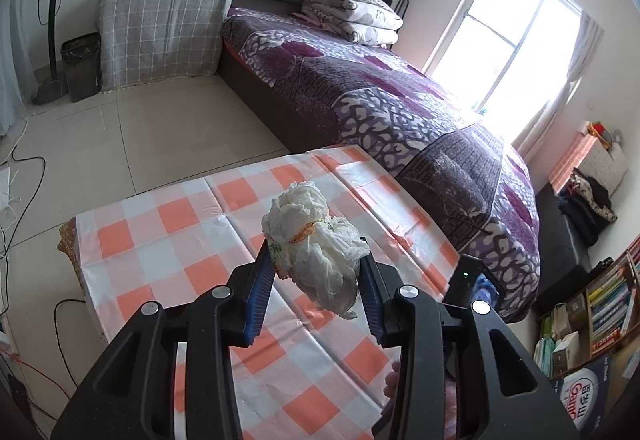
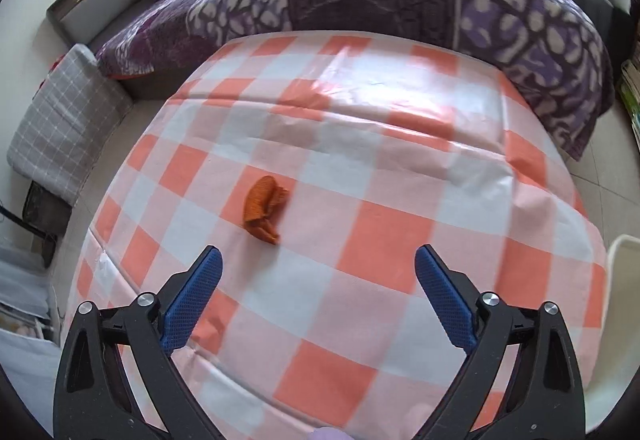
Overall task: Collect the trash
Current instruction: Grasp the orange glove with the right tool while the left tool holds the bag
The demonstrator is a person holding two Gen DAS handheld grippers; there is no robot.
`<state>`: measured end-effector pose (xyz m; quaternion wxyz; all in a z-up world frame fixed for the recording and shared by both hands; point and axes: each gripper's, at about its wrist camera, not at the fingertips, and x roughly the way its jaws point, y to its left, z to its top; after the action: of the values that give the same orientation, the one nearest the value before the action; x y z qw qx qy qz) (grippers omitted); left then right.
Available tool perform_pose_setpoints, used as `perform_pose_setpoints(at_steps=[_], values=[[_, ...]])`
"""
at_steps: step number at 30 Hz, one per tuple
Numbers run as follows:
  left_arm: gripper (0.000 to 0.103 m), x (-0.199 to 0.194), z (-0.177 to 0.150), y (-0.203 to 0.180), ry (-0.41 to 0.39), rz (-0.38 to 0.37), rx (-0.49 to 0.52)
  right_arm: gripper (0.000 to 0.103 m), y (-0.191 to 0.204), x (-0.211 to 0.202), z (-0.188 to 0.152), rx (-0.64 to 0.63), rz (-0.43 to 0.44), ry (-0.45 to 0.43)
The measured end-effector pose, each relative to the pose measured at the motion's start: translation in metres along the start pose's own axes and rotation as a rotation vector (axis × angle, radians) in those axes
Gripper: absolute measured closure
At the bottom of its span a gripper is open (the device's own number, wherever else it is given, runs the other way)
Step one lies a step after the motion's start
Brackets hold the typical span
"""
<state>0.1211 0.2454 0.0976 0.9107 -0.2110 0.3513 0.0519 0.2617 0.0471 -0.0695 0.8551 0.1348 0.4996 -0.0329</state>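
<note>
1. Progress looked roughly midway: one piece of trash was in hand and one remained on the table, as far as both views showed.
2. The left gripper (image 1: 318,260) was clamped on a crumpled white tissue wad (image 1: 316,246), its blue pads pressing the wad from both sides; the wad hung clear above the checkered tablecloth (image 1: 168,240), not touching it.
3. An orange streak, perhaps a bit of peel, showed within the wad, though what it was could not be told for certain.
4. The right gripper (image 2: 318,266) had its tongs spread wide apart, holding nothing, and hovered over the cloth.
5. The orange peel scrap (image 2: 264,210) lay flat on the tablecloth at about 11 o'clock from the right gripper's gap, near the left pad yet apart from it.
6. A dark wastebasket (image 1: 80,66) stood on the floor at about 10 o'clock in the left view, just beside the blanket-covered seat (image 1: 160,36), well apart from the table.
7. Judged from this, what was left: dropping the wad into the basket, then picking up the peel scrap and binning it too.
8. No other litter was visible on the cloth in either view.
</note>
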Motion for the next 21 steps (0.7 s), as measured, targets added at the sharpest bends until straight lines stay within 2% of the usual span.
perform_pose_setpoints(at_steps=[4,7,8,9,13,16,21], values=[[0.063,0.006,0.001,0.013,0.028,0.003,-0.010,0.023,0.027,0.024,0.005,-0.054,-0.042,0.019],[0.063,0.005,0.001,0.020,0.028,0.012,-0.016,0.038,0.035,0.039,0.009,-0.072,-0.067,0.039],[0.063,0.004,0.001,0.022,0.028,0.014,-0.017,0.055,0.036,0.044,0.009,-0.076,-0.072,0.052],[0.063,0.004,0.001,0.023,0.028,0.012,-0.019,0.078,0.035,0.048,0.010,-0.069,-0.082,0.066],[0.063,0.006,0.001,0.026,0.032,0.014,-0.023,0.085,0.026,0.037,0.009,-0.038,-0.047,0.023],[0.063,0.007,0.000,0.025,0.027,0.021,-0.024,0.091,0.017,0.014,0.010,-0.043,0.024,-0.019],[0.063,0.008,-0.002,0.017,0.015,0.012,-0.012,0.092,0.005,-0.039,0.014,-0.073,0.115,-0.110]])
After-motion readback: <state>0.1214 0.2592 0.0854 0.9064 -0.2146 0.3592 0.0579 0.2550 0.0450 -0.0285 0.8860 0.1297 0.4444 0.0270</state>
